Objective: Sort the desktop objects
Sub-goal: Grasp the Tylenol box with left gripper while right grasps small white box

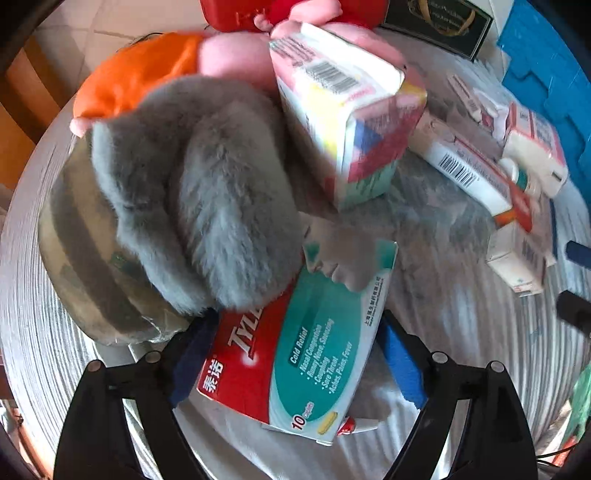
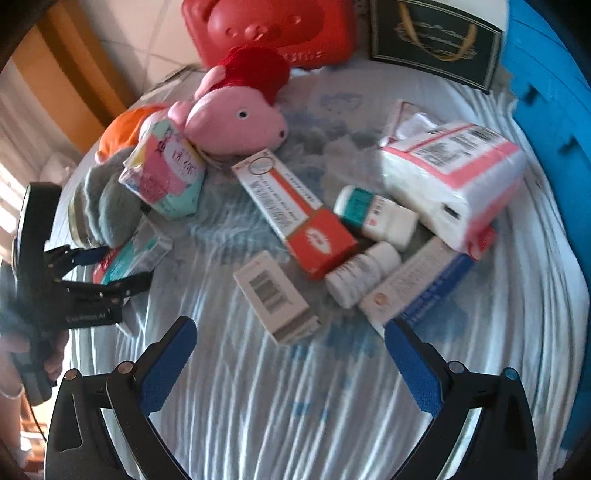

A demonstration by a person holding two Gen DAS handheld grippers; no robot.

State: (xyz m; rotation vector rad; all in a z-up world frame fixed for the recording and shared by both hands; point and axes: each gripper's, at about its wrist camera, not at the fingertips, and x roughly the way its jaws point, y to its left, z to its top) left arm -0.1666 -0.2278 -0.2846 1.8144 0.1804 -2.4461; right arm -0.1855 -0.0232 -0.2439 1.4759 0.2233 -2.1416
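Pale striped cloth [image 2: 295, 406] spread under everything, with a blue crate [image 2: 546, 110] at its edge; lying slantwise at the middle, a long red-and-white carton [image 2: 291, 206], taken as the marker for the rest. Behind the carton, a pink pig plush [image 2: 236, 125], and farther back a red case [image 2: 273, 29] and a dark box with a gold emblem [image 2: 432, 40]. To the right of the carton, a pink-and-white tissue pack [image 2: 454, 184]; touching or just beside its red end, two white bottles [image 2: 380, 218] [image 2: 362, 275], with a blue-and-white carton [image 2: 417, 284] beyond them. In front of the carton, a small barcoded box [image 2: 277, 295], apart from it. To the carton's left, a colourful tissue packet [image 2: 166, 177] leaning on a grey plush toy [image 1: 192, 192]. Well to the left of the carton and nearer the cameras, a red-and-teal Tylenol box [image 1: 295, 354], lying flat, partly tucked under the grey plush. Left gripper [image 1: 295, 332] pointing steeply down, jaws spread wide around the Tylenol box, released rather than clamped. Right gripper [image 2: 290, 326] spread wide too, holding nothing, hanging just in front of the small barcoded box.
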